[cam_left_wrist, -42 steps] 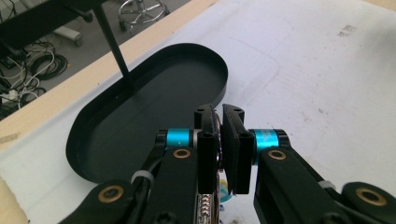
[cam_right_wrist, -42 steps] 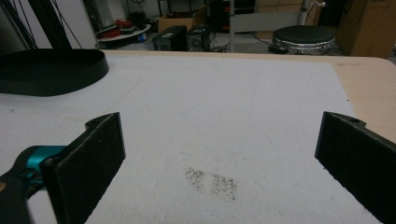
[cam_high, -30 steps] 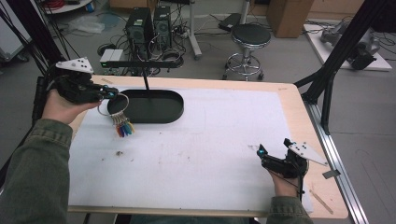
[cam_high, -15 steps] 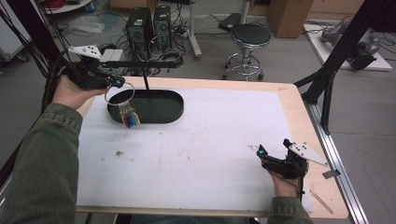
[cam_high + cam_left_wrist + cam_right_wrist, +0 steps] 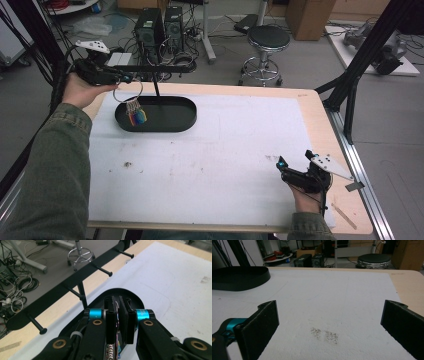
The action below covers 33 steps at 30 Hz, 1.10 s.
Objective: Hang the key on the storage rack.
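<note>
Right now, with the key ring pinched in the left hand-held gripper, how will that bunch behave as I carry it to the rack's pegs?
The key ring is a thin wire loop, so it probably stays stiff. The coloured tags hang loose below it and will likely swing. The left hand-held gripper pinches just the rim, so it may pivot or slip.

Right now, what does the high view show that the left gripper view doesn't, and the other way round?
High view: the whole ring with coloured tags hanging from the left gripper, and the right gripper, open, near the table's front corner. Left gripper view: the rack's knob-ended pegs, and the jaws pinched shut on the ring. Both: the black tray, the white mat and the stool.
</note>
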Motion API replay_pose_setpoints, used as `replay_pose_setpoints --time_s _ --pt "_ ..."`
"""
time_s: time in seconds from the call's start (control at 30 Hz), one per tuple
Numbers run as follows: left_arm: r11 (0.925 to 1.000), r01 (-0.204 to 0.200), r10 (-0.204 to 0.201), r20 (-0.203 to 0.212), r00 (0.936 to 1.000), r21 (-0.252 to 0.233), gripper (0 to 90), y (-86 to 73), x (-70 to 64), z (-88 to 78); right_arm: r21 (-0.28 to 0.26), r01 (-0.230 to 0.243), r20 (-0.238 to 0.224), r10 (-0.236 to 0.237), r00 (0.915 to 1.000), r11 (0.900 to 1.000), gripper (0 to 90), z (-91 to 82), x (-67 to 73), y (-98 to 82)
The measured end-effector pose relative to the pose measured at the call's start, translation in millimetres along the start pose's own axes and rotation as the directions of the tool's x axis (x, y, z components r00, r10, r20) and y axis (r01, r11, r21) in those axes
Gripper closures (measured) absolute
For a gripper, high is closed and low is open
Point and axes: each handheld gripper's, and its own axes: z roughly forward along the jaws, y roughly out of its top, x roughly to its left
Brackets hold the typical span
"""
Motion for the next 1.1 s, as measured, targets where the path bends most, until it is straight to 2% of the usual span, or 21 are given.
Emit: replay_pose_setpoints --time_s 0.13,0.33,0.63,0.77,0.87,1.0,1.1 --pt "0.9998 0.019 -0.019 0.003 0.9998 -0.005 84.3 -1.6 6.8 3.9 -0.002 -0.001 0.004 0.001 1.0 1.0 0.5 -1.2 -1.2 -0.6" --pt "0.9997 0.021 -0.021 0.008 0.9997 0.008 84.3 -3.1 10.7 11.5 -0.001 0.007 0.005 -0.007 1.0 1.0 0.5 -1.6 -1.3 -0.9" --pt "0.9991 0.036 -0.036 0.009 0.9993 -0.022 84.3 -2.8 14.5 10.8 -0.001 0.01 0.004 -0.01 0.9999 1.0 0.5 -1.5 -0.9 -0.9" --pt "0.9978 0.051 -0.051 -0.005 0.9987 -0.042 84.3 -3.2 19.6 8.8 -0.002 0.009 0.003 -0.009 1.0 1.0 0.5 -1.5 -0.7 -0.8" --pt "0.9987 0.044 -0.045 -0.022 0.9987 -0.025 84.3 1.7 21.9 9.9 0.002 0.006 0.004 -0.006 1.0 1.0 0.5 -1.3 -0.5 -0.8" --pt "0.9994 0.032 -0.032 -0.024 0.9992 -0.017 84.3 9.7 22.6 12.5 0.002 0.007 0.004 -0.007 1.0 1.0 0.5 -0.8 -0.8 -0.9" --pt "0.9992 0.04 -0.04 -0.05 0.998 -0.002 84.3 17.2 29.0 16.4 0.0 0.014 0.006 -0.014 0.9999 1.0 0.5 -1.3 -1.6 -0.9"
